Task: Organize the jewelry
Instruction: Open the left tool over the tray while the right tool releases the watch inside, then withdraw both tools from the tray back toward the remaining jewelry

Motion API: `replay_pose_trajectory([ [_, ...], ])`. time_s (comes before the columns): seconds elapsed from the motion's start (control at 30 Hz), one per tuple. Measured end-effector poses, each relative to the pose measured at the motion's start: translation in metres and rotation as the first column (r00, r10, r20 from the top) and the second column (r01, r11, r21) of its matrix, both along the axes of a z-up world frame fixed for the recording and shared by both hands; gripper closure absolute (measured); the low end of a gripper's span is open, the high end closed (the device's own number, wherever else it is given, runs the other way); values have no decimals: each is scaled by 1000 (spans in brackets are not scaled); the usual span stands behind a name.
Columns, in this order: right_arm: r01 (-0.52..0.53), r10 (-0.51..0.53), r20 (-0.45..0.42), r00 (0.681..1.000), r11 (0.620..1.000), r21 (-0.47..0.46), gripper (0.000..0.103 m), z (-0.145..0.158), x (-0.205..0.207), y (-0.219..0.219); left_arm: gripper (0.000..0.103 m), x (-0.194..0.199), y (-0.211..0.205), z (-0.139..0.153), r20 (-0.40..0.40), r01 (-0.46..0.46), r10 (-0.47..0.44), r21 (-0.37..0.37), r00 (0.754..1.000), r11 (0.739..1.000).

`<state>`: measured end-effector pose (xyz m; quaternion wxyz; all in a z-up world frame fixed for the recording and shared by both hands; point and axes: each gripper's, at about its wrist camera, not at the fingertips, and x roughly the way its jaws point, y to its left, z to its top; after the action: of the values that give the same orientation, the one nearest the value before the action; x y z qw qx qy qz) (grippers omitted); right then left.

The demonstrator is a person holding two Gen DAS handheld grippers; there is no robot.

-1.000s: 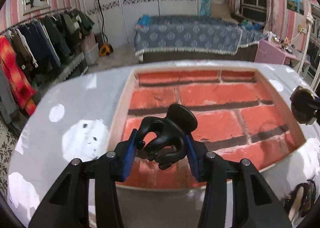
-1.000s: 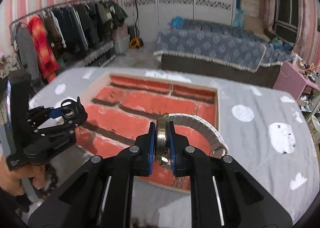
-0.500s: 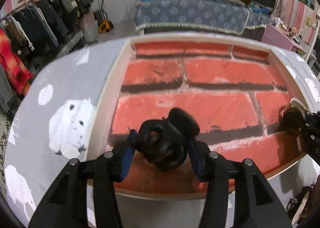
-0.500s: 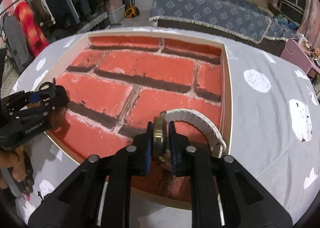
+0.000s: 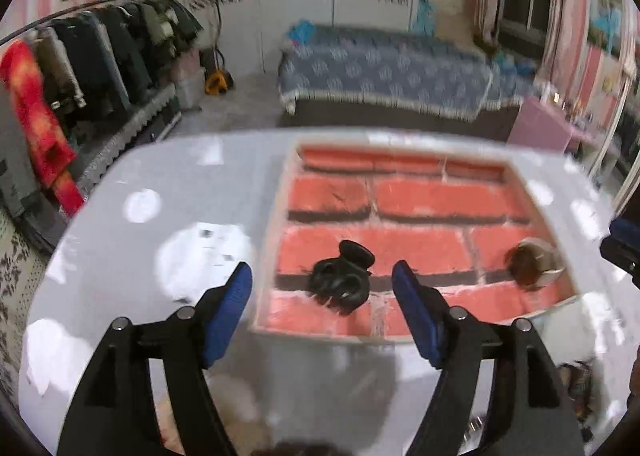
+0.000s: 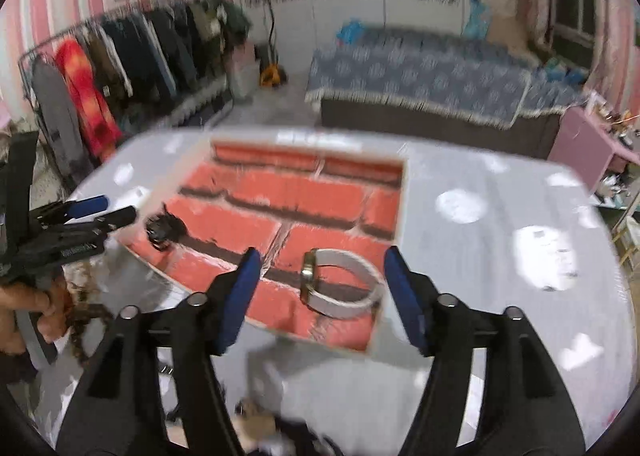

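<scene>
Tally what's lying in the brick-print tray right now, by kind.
Black hair clip: 1
White-band watch: 1
Total: 2, both resting in the tray, free of the open grippers.

Both my views are smeared with motion blur. In my left view, the watch (image 5: 534, 264) is a brownish blur whose face I cannot read, and the right gripper (image 5: 622, 246) is cut off at the frame's edge.
</scene>
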<state>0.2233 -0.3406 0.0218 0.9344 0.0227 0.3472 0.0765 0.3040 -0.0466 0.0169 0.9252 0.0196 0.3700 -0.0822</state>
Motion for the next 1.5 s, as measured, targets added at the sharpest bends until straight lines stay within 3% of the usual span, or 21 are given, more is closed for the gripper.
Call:
replay_pose_trajectory([
  [0.1,40,-40,56,998,999,-1,37,11,-49,-20,27,-54,30,27,122,-30,30,2,992,1000],
  [0.23,91,-91,131,987,996,5,36,9,-119,-36,22,-118,57,28,257,-111,94,51,962,993],
  [0.37,132,-133,123,983,991,21,36,-15,-183,-38,22,-169,75,7,266,-137,119,50,957,989],
  [0.6,149,-148,52,988,989,-13,36,-64,-229,-15,22,-239,77,-28,287,-148,130,41,949,988],
  [0.87,117,-116,33,993,993,-27,36,-81,-231,-2,22,-238,70,-43,250,-117,98,60,963,991],
  [1.5,121,-120,31,992,992,-44,34,-76,-229,2,22,-231,60,-46,197,-66,54,54,979,996],
])
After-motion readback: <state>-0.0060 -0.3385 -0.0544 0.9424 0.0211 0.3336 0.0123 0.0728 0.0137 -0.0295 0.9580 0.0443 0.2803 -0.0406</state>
